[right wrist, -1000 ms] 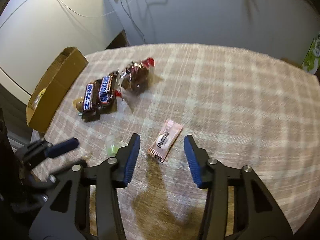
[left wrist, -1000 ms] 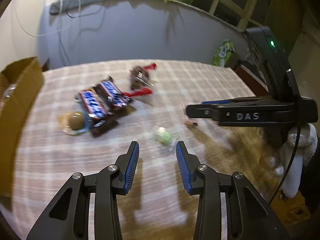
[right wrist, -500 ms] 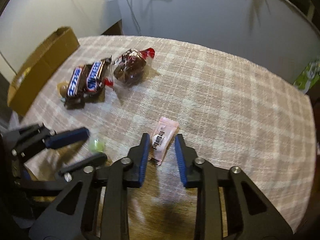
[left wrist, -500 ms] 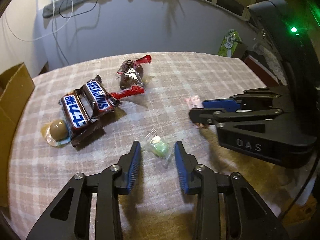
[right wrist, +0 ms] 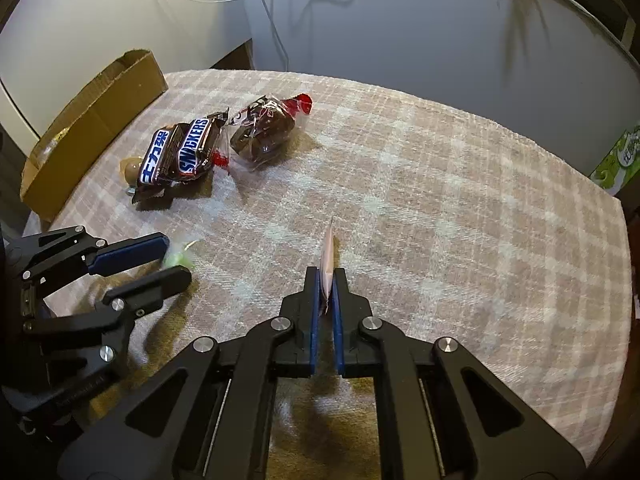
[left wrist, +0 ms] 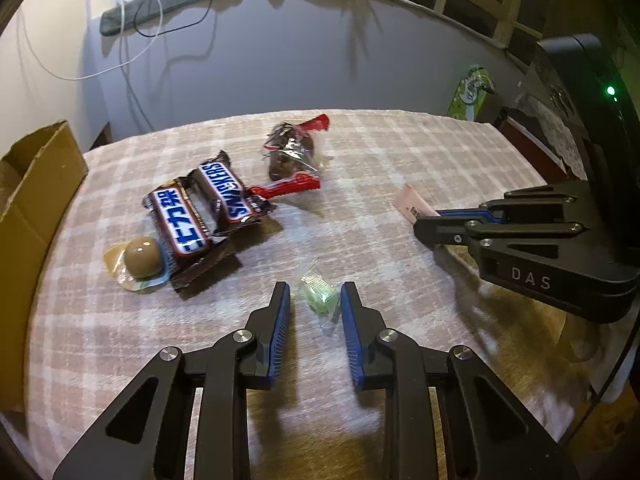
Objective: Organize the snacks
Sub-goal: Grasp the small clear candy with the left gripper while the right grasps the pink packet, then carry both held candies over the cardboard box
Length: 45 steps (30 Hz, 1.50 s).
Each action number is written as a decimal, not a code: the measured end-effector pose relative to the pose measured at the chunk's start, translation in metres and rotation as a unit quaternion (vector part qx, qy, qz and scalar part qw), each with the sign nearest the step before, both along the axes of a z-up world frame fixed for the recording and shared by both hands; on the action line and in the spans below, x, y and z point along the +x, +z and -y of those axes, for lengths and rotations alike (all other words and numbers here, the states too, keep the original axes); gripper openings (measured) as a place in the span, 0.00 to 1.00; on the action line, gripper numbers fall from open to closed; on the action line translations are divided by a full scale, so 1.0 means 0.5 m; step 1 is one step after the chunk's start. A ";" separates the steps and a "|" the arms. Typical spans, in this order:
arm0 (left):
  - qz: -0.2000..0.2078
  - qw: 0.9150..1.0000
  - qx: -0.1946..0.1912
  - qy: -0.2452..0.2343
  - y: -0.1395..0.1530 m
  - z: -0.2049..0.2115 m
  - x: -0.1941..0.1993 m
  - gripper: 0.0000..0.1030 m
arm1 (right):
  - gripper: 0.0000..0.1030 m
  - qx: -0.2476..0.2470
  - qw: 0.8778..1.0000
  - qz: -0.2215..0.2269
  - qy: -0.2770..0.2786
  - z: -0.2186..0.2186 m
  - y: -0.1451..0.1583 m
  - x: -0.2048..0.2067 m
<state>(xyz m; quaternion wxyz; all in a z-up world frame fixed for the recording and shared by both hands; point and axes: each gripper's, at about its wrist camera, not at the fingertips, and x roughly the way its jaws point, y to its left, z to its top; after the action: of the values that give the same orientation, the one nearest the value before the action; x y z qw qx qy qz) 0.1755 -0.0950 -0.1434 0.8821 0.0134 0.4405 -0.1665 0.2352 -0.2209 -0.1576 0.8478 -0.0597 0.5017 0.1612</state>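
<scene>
Plaid tablecloth (right wrist: 440, 184): pink sachet (right wrist: 329, 254) pinched in R gripper (right wrist: 327, 280) jaws.

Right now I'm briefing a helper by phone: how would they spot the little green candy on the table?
Start at the table's checked cloth and find the pile of Snickers bars near the cardboard box. Nearer the camera, lying alone, is the green candy, between the closing jaws of the left hand-held gripper. It is the only green sweet, small, in a clear wrapper.

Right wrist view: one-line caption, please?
Right tool shut on pink packet; left tool closing around green candy.
</scene>
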 end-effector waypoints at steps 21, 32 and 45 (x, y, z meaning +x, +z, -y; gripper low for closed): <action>0.058 0.996 -0.026 0.069 0.093 -0.129 -0.041 0.22 | 0.05 0.056 0.997 0.054 0.019 -0.036 0.100 -0.033; 0.099 0.986 -0.023 0.133 0.147 -0.276 -0.050 0.22 | 0.05 0.096 0.989 0.094 0.064 -0.172 0.187 -0.012; 0.116 0.974 -0.002 0.197 0.164 -0.439 -0.028 0.22 | 0.05 0.126 0.979 0.090 0.131 -0.390 0.212 0.057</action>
<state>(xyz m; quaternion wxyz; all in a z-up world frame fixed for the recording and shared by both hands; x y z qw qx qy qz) 0.1616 0.1244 -0.0614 0.9425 -0.0565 0.3292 0.0125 0.2637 -0.0260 -0.0518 0.8618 -0.0324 0.3865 0.3269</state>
